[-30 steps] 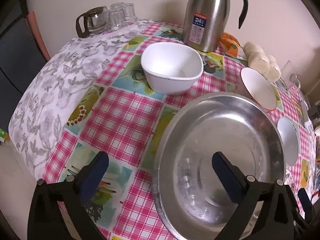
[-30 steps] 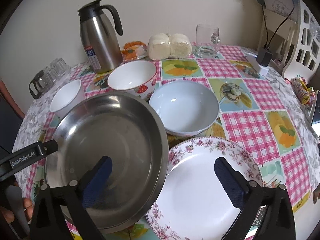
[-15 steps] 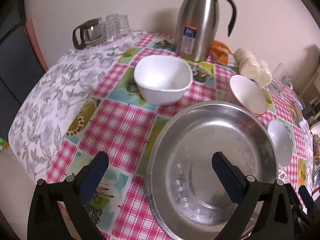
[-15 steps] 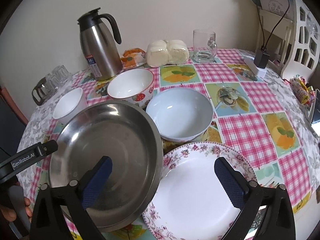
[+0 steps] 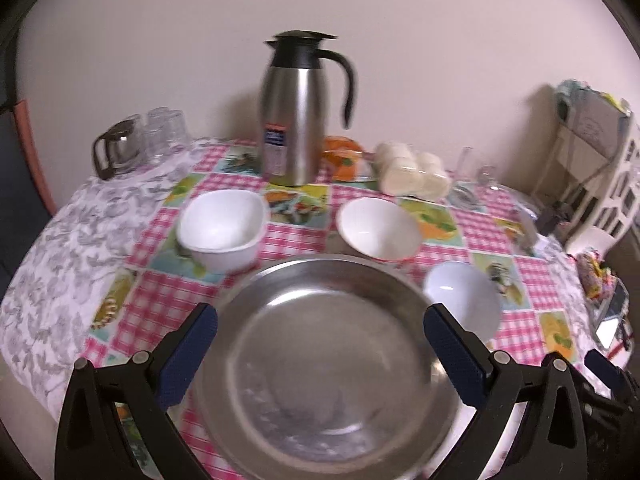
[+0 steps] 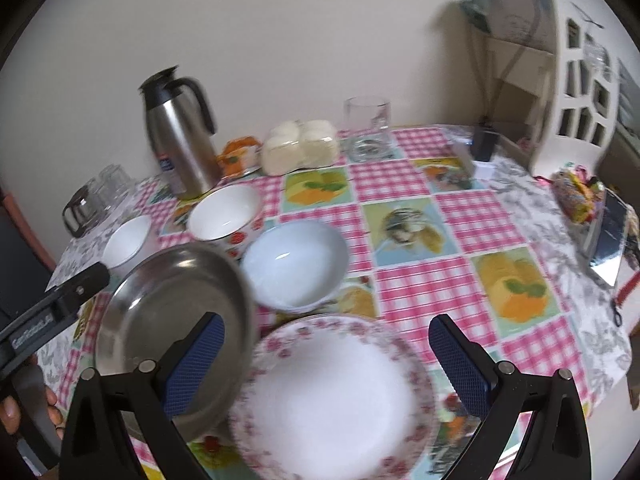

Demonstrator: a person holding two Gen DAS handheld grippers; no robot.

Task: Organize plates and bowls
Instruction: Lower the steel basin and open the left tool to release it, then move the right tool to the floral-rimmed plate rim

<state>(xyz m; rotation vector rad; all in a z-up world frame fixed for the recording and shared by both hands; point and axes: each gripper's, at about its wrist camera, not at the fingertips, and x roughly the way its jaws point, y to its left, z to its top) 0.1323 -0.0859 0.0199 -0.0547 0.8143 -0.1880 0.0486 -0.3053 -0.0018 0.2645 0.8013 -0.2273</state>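
A wide steel plate (image 5: 320, 360) lies on the checked tablecloth, and my left gripper (image 5: 320, 356) stands open above its near half with nothing between the pads. Behind it sit a white square bowl (image 5: 220, 228), a red-rimmed white bowl (image 5: 378, 232) and a pale blue bowl (image 5: 460, 296). My right gripper (image 6: 324, 364) is open over a flower-rimmed plate (image 6: 332, 400). The steel plate (image 6: 172, 320) lies left of that plate, and their edges meet. The pale blue bowl (image 6: 296, 264), strawberry-patterned bowl (image 6: 224, 212) and square bowl (image 6: 126, 242) lie beyond.
A steel thermos jug (image 5: 296, 120), upturned glasses (image 5: 164, 132), wrapped buns (image 5: 412, 174) and a glass mug (image 6: 366, 128) line the back by the wall. A white chair (image 6: 580, 92) stands at the right. A hand (image 6: 24, 408) holds the left tool.
Both grippers have drawn back and tilted up, so more wall and table show. The left one has swung right and now has the steel plate centred. The dishes look unmoved.
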